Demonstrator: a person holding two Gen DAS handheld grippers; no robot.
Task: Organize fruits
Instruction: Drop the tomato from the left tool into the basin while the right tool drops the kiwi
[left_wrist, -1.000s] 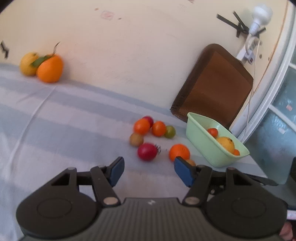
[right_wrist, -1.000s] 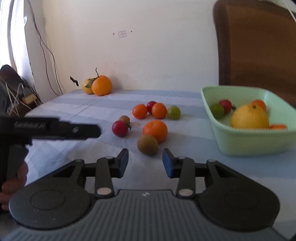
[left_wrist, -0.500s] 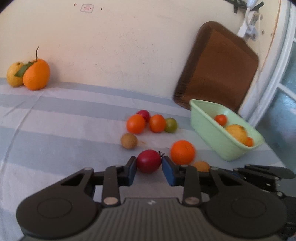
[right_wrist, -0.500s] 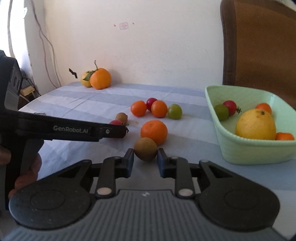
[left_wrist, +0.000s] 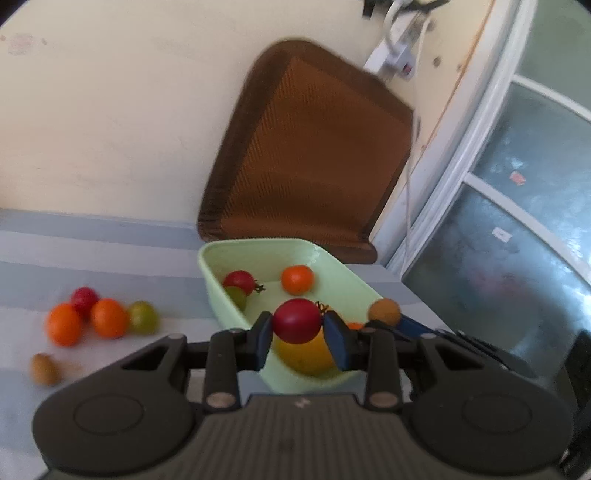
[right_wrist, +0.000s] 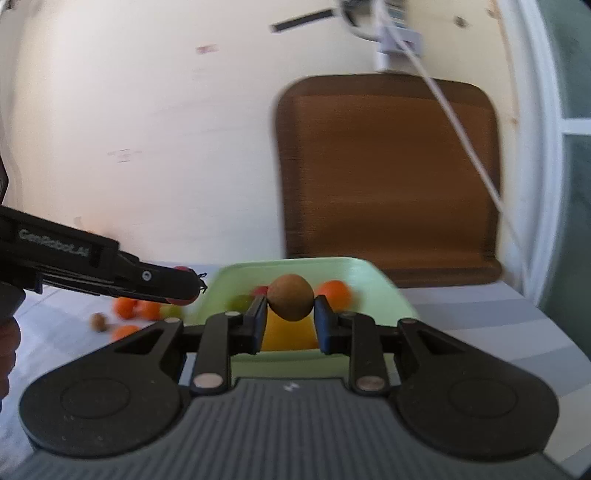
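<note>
**Two fruits lifted over the green tub**

The left gripper (left_wrist: 298, 328) is clamped on a dark red tomato (left_wrist: 296, 319), its blue pads pressed to either side, and holds it in the air above the near end of the pale green tub (left_wrist: 218, 291). The right gripper (right_wrist: 290, 319) is closed on a brown kiwi (right_wrist: 290, 297), also raised over the tub's near rim. Both sets of jaws have just been closing; a second ago both stood open above the striped cloth (left_wrist: 92, 251) with the fruit lying on it, and half a second ago they were closing on it at table level.

Raised lettering on the left gripper's side, seen from the right wrist, reads roughly "GenRobot.AI", though it is blurred.

Inside the tub lie a red tomato (left_wrist: 239, 282), a green one (left_wrist: 236, 297), a small orange fruit (left_wrist: 297, 279) and a large yellow fruit (left_wrist: 303, 354), half hidden behind the grip. On the cloth to the left sit four small fruits (left_wrist: 103, 317) and a brown one (left_wrist: 44, 368). A brown chair back (left_wrist: 306, 155) stands behind. Both views are smeared by motion.
</note>
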